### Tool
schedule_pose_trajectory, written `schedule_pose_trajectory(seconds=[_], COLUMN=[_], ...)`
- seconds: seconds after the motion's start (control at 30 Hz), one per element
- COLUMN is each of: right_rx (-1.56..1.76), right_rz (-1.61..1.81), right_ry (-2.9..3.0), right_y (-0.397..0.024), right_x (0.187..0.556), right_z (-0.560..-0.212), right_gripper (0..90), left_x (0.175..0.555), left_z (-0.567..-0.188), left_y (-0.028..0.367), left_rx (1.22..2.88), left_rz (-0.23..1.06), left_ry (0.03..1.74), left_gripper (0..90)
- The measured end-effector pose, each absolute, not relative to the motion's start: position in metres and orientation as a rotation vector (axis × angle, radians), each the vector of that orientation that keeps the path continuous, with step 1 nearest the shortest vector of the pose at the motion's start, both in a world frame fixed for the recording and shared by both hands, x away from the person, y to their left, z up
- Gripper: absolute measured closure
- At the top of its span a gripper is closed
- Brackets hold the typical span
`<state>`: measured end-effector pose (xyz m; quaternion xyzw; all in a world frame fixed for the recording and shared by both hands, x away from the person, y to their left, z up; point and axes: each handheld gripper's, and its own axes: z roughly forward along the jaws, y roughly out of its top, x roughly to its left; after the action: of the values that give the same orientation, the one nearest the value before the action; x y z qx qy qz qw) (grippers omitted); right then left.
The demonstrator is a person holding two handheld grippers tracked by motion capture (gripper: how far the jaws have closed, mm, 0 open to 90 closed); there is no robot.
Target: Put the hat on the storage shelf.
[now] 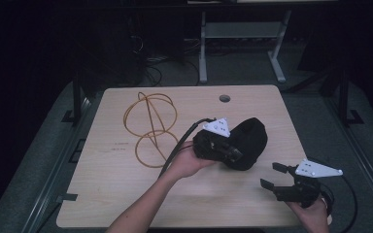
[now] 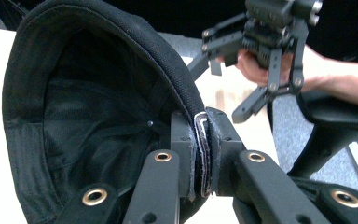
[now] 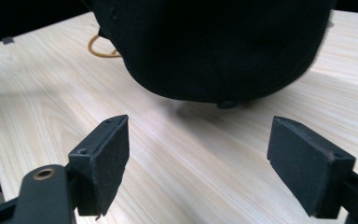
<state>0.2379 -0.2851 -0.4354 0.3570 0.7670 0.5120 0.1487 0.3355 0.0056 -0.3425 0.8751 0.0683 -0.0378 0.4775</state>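
Cap (image 2: pixel 98 93) hangs clamped by its rim in left claw (image 2: pixel 201 154) above bench (image 1: pixel 126 194); right claw (image 3: pixel 198 163), spread wide and empty, should next grip the crown.

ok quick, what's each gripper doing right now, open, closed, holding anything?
Left gripper: jaws shut on the edge of the black cap.
Right gripper: jaws open, holding nothing, pointed at the cap.

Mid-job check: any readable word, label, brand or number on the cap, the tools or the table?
None can be read.
Black cap: no logo or tag text visible, inside or out.
Left tool, clamped on the cap's edge: no markings.
Right tool, open: no markings.
Table: faint dark marks on the wood, too small to read.
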Motion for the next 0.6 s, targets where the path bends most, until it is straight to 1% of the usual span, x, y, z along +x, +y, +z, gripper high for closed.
schedule_pose_trajectory(seconds=[0.27, 0.6], right_rx=[0.985, 0.891], right_rz=[1.466, 1.507], right_ry=[2.180, 2.139], right_y=[-0.273, -0.256], right_x=[0.242, 0.242], right_z=[-0.432, -0.417], right_gripper=[19.8, 20.5], left_x=[0.332, 0.329], left_z=[-0.330, -0.322], left_y=[0.001, -0.007], left_rx=[2.108, 2.104], left_rz=[-0.099, -0.122], left_ry=[0.153, 0.127], left_gripper=[82.2, 82.2])
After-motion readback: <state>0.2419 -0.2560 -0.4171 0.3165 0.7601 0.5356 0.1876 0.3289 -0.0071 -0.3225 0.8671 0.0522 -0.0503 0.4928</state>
